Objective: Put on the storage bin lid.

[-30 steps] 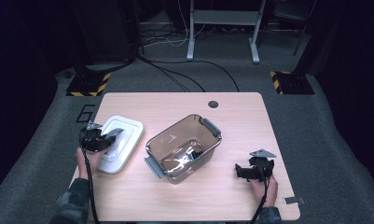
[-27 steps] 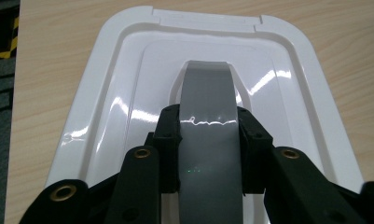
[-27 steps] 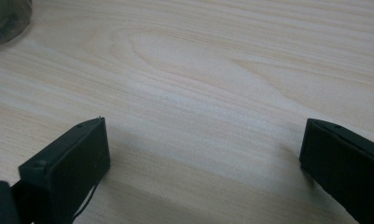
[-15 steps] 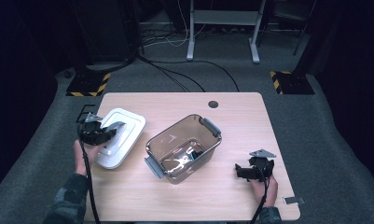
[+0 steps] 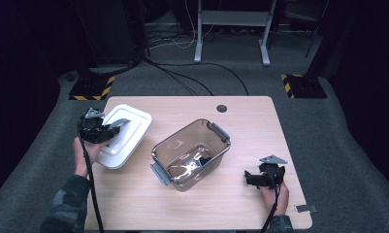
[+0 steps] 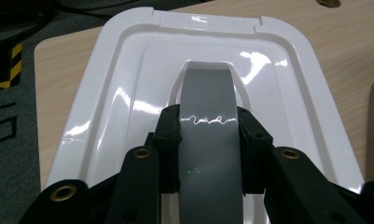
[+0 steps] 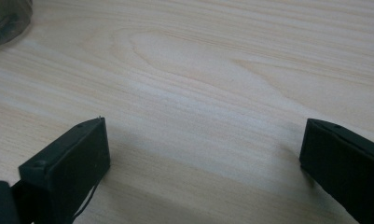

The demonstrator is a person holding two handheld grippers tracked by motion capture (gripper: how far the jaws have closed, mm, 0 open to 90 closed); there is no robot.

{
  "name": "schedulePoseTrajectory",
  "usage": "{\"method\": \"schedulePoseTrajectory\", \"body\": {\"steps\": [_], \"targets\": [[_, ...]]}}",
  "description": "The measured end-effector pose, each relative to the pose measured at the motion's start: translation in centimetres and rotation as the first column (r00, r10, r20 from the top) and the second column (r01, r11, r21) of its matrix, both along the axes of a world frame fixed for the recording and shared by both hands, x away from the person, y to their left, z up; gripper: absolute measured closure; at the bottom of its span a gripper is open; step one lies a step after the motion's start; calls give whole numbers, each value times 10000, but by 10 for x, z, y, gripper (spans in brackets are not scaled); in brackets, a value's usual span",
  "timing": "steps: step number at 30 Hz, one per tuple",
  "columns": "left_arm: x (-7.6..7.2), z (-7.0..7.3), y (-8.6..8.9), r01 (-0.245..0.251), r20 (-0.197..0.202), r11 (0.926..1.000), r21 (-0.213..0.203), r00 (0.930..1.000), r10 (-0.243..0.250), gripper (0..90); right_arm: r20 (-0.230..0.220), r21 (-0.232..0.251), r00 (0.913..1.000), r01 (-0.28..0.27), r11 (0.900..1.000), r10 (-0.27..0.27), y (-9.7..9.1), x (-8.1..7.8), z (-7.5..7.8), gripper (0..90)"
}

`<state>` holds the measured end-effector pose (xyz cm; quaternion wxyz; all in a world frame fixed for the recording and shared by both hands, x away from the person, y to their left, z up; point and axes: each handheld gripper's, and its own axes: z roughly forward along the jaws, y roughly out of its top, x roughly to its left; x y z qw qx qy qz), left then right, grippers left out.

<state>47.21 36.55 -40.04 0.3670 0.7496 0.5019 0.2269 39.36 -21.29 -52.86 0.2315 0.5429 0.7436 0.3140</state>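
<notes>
A white lid [image 5: 126,133] with a grey handle [image 6: 208,112] is lifted off the table at the left. My left gripper [image 5: 110,130] [image 6: 208,122] is shut on that grey handle, its jaws pressing both sides. A clear grey-tinted box [image 5: 192,153] with grey end clips stands in the middle of the table, some dark item inside. My right gripper [image 5: 252,178] [image 7: 201,149] rests low over bare wood at the front right, jaws wide apart with nothing between them.
The wooden table [image 5: 260,131] has a round cable hole [image 5: 221,108] at its far edge. A small metal piece [image 5: 303,208] lies at the front right corner. Beyond the table are cables, a frame's legs and hazard-striped bases on grey carpet.
My left gripper has risen with the white lid, lifting it off the table and toward the far left. The right gripper has stayed where it was.
</notes>
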Motion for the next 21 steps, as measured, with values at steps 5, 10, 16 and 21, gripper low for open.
{"method": "schedulePoseTrajectory", "body": {"steps": [5, 10, 16, 21], "targets": [[2, 11, -4, 131, 131, 9999, 48, 9998, -131, 668, 0, 0, 10000, -5, 10000, 5, 0, 0, 0, 8], [2, 22, -8, 308, 246, 9995, 28, 9992, -308, 668, -2, 0, 10000, -7, 10000, 7, 0, 0, 0, 8], [3, 35, -14, 440, 382, 9990, 5, 9983, -440, 668, 2, 3, 10000, -22, 10000, 22, 0, 0, 0, 8], [4, 46, -22, 657, 430, 9978, -25, 9969, -655, 668, 6, 0, 10000, -32, 10000, 32, 0, 0, 0, 9]]}}
